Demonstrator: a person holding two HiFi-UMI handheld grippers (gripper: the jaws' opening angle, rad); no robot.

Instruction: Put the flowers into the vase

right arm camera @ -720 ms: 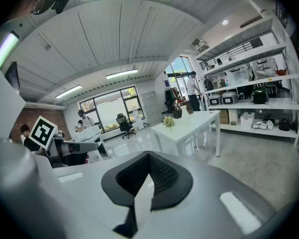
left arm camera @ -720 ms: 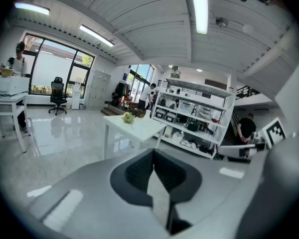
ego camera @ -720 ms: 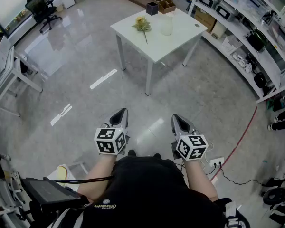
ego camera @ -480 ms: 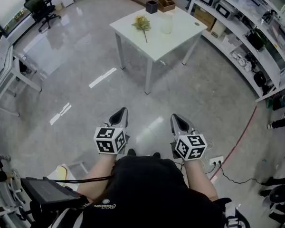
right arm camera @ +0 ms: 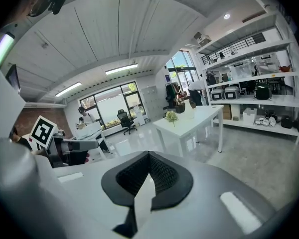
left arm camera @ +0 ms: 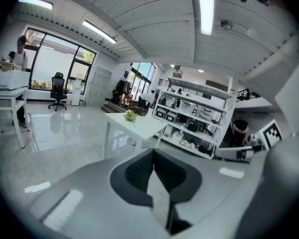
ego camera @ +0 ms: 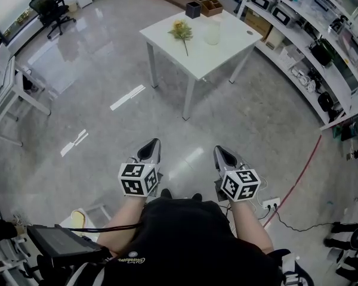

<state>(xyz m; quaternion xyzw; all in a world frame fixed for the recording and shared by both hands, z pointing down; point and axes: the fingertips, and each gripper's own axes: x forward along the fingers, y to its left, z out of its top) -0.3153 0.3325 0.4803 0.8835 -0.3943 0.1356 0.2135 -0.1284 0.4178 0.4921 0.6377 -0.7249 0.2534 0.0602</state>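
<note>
A small bunch of yellow flowers lies on a white table far ahead of me, across the floor. A pale translucent vase stands upright just right of the flowers. My left gripper and right gripper are held side by side close to my body, well short of the table, both shut and empty. The left gripper view shows its jaws met, with the flowers small in the distance. The right gripper view shows its jaws met too, with the flowers on the table.
A wooden organiser and a dark pot stand at the table's far edge. Loaded shelving lines the right side. Desks and an office chair stand on the left. A red cable and a power strip lie on the floor.
Both grippers keep the same pose, side by side and shut. The head view has drifted only slightly, so the table sits a touch lower and further right.
</note>
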